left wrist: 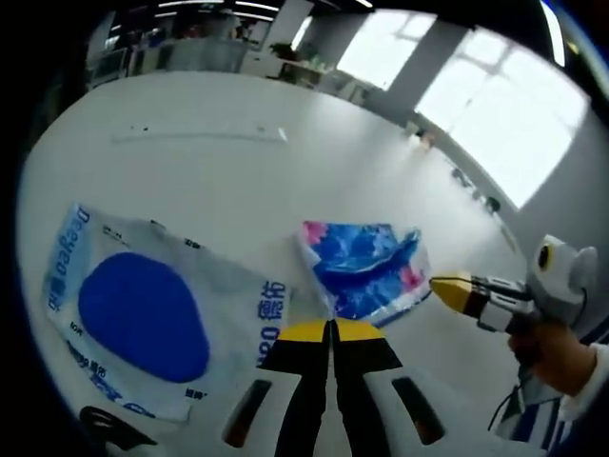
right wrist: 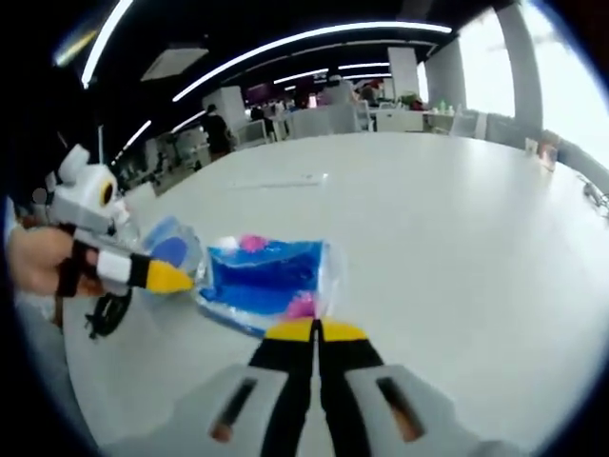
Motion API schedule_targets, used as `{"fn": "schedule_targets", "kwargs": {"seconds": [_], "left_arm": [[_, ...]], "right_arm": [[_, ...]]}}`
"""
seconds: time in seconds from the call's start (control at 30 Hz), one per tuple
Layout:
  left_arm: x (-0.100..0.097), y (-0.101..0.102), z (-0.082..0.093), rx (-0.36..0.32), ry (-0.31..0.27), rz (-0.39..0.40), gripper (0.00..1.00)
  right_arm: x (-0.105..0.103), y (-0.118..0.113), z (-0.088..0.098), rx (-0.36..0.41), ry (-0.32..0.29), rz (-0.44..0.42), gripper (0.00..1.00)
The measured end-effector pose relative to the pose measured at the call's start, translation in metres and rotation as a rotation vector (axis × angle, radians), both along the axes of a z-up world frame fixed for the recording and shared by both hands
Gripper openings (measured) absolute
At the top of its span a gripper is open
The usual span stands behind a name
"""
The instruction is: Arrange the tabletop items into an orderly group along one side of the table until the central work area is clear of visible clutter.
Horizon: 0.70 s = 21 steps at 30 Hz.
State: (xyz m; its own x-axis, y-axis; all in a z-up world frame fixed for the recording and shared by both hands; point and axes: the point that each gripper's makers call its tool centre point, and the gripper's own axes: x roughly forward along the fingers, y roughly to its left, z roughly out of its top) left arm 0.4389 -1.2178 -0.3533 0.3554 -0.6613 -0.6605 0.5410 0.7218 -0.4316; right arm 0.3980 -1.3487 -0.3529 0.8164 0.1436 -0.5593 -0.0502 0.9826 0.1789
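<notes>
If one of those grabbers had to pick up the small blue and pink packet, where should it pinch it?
Probably the crinkled edge of the small blue and pink packet nearest the right gripper. The packet lies flat on the white table, so its face gives little to pinch; the thin rim would fit between the fingers, which are closed now and would need opening. Coming in low from that side looks unobstructed.

Glossy, crinkled plastic film is seen on the blue-and-pink tissue pack (left wrist: 366,268) beyond the fingertips (likewise the white-and-blue flat bag (left wrist: 143,319)); the white table (left wrist: 219,181) looks smooth, matt.
</notes>
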Motion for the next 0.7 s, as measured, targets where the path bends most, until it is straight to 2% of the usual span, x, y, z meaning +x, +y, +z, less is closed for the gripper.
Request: {"fn": "schedule_targets", "kwargs": {"seconds": [0.5,0.7], "left_arm": [[0.0004,0.0000,0.0005,0.000,0.002,0.014,0.00],[-0.0007,0.0011,0.0061,-0.001,-0.026,0.003,0.00]], "right_arm": [[-0.0001,0.0010,-0.0049,0.027,0.002,-0.025,0.00],[-0.0017,0.0005,0.0027,0.012,-0.024,-0.025,0.00]]}}
